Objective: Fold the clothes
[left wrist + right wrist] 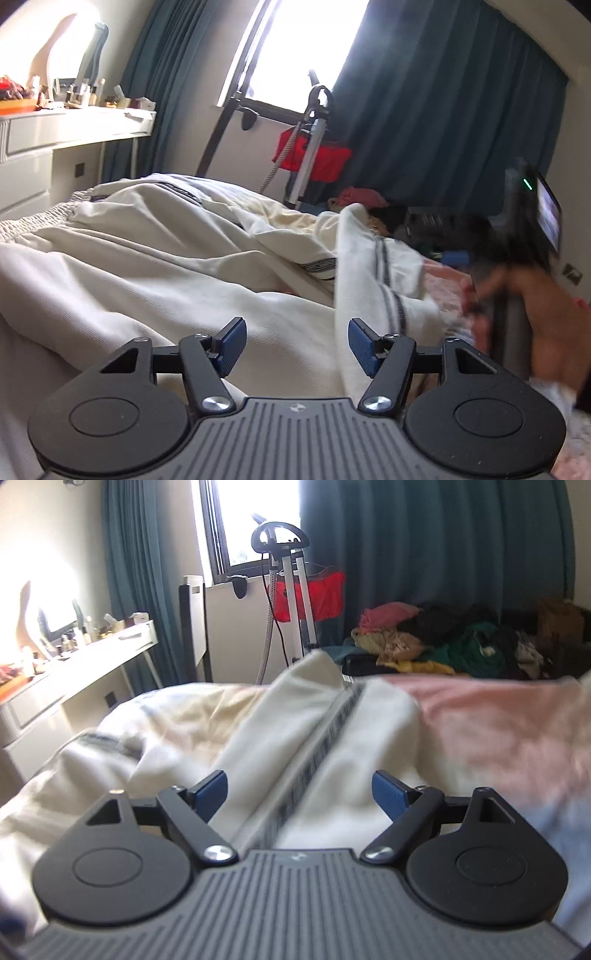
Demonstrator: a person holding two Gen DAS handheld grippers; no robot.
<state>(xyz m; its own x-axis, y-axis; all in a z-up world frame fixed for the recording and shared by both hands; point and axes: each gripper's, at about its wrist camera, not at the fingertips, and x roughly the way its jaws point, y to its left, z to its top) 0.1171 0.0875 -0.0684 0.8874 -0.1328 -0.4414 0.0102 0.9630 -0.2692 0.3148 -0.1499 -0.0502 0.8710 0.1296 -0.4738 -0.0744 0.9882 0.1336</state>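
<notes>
both grippers wide and empty over the cream trousers

the left gripper [297, 341] stood wide, its blue pads well apart and nothing between them. it hovered low over the cream trousers [155, 266], which lay rumpled across the bed; whether the pads touched the cloth could not be told. just ahead of its right finger a fold of the garment stood up, showing the dark side stripe [397, 306].

the right gripper [300, 794] was equally wide and held nothing. it pointed along the same stripe [317, 746], which ran straight away from between its fingers up a raised ridge of fabric. in the left wrist view that gripper appeared blurred at the right edge, gripped by the person's right hand [535, 325], so it was probably moving.

further out, the gathered elastic waistband [44, 218] lay towards the white tabletop [74, 125] with its bottles, and the pink bedcover [491, 716] showed bare to the right of the trousers. a heap of other clothes [443, 642] waited beyond the bed, near the teal curtains [424, 554] and a garment steamer stand [288, 572].

the step in hand looked like an early one: the trousers were still bunched, not yet laid flat or halved. the next move likely called for each gripper to close on an edge, one near the waistband and one along the striped leg, then pull apart to smooth the cloth before any fold.
</notes>
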